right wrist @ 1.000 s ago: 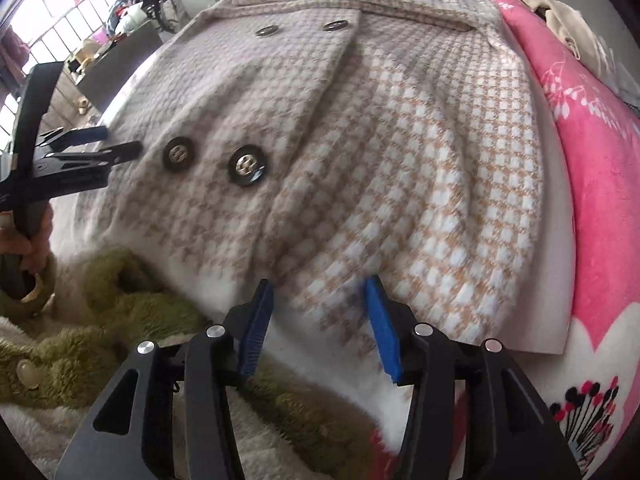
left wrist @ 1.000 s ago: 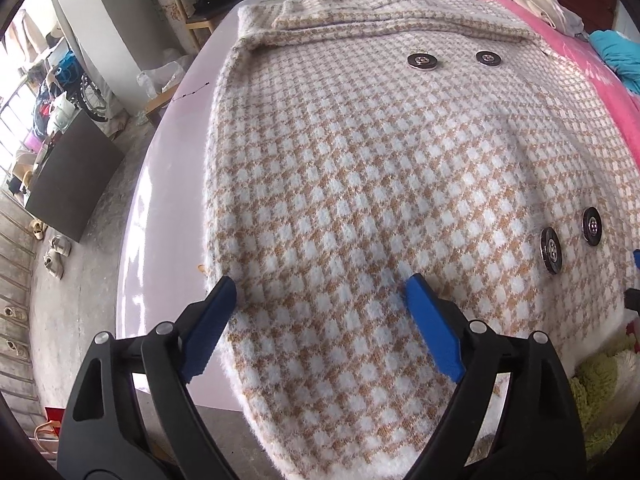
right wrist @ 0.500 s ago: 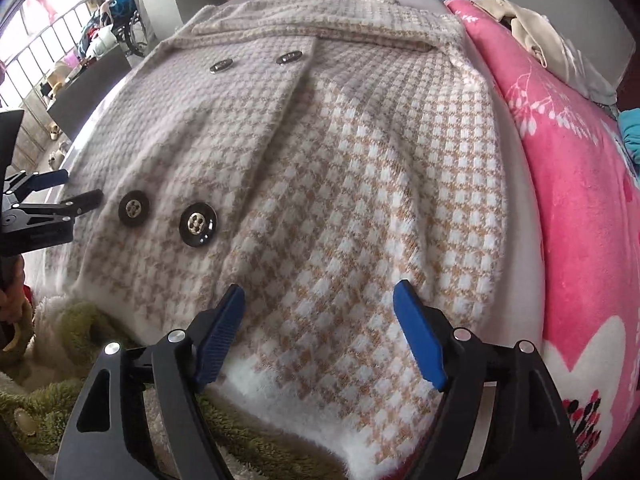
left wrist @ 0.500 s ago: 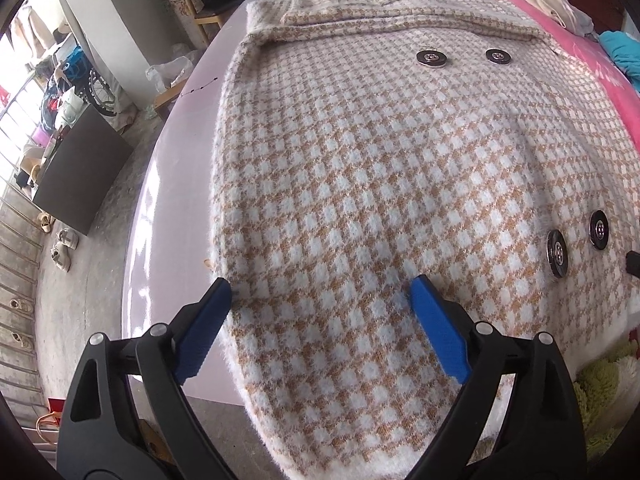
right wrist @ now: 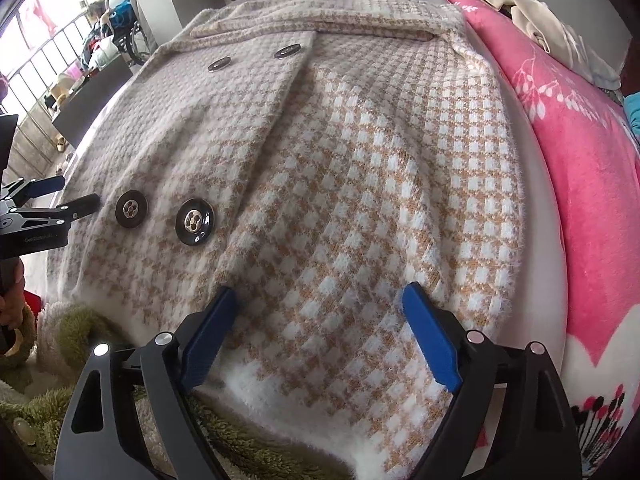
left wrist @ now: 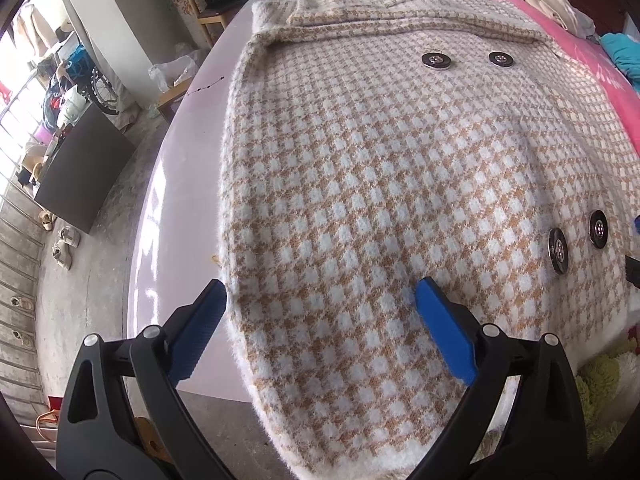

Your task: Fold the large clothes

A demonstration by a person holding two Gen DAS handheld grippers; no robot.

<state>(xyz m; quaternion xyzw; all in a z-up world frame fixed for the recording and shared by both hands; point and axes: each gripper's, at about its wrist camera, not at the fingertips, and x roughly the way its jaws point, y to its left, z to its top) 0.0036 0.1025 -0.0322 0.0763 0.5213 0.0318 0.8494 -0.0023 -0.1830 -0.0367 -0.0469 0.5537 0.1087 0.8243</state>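
Right tongs have widened since a second ago and are opening further above the hem, gripping nothing; left tongs are opening too, over the coat's edge. Checked coat lies flat on a pale tabletop, collar far, hem near. Pink blanket lies beside it.

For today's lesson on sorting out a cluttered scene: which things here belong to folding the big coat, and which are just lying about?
Belongs to the job:
- checked coat, spread flat
- left gripper, fingers opening, not pinching the cloth
- right gripper, fingers opening over the hem

Just lying about:
- pink blanket
- beige garment
- green fleece
- shoes on the floor
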